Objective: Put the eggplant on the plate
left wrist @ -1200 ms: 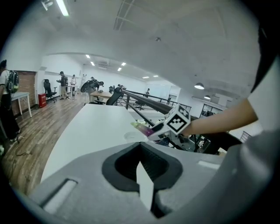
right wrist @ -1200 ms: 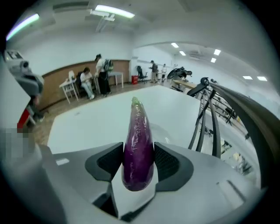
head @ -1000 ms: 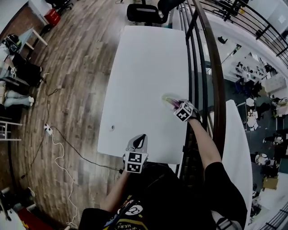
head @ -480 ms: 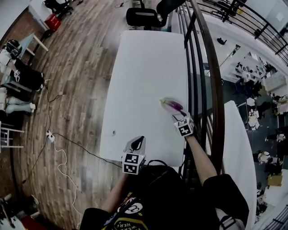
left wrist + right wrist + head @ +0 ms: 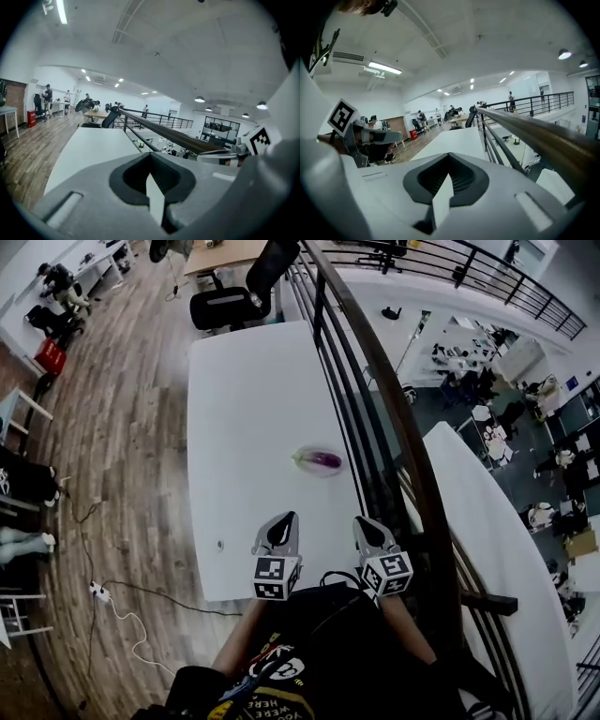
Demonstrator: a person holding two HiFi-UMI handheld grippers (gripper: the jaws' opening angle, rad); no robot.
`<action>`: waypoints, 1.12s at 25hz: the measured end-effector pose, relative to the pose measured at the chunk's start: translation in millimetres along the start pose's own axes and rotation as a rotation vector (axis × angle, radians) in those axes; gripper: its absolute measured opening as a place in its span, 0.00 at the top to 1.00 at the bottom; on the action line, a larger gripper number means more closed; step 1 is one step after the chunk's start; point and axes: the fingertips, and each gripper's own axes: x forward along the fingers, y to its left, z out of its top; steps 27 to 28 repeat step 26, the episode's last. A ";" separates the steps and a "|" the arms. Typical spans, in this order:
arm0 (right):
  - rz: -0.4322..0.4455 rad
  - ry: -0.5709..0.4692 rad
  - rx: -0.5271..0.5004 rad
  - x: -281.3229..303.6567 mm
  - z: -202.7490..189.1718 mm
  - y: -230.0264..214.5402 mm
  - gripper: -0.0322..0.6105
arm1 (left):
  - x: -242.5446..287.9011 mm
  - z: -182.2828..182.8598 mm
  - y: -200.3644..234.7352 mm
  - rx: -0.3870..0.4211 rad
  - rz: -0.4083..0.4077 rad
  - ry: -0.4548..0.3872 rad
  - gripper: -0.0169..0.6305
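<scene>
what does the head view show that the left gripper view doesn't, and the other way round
Only the head view shows the purple eggplant lying on the pale round plate, and the person's black printed shirt. Only the left gripper view shows the ceiling's strip lights and, close up, the left hand-held gripper with its jaws closed together, nothing between them. Both show the long white table, the dark metal railing beside it, the brown wooden floor and the right hand-held gripper.

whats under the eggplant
A pale plate lies under the eggplant, on the white table. Only the plate's rim shows around it; the middle of the plate is covered by the eggplant.
</scene>
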 end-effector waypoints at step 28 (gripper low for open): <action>-0.038 -0.100 0.003 -45.0 24.2 23.1 0.95 | -14.3 1.2 -40.4 0.084 -0.086 -0.010 0.97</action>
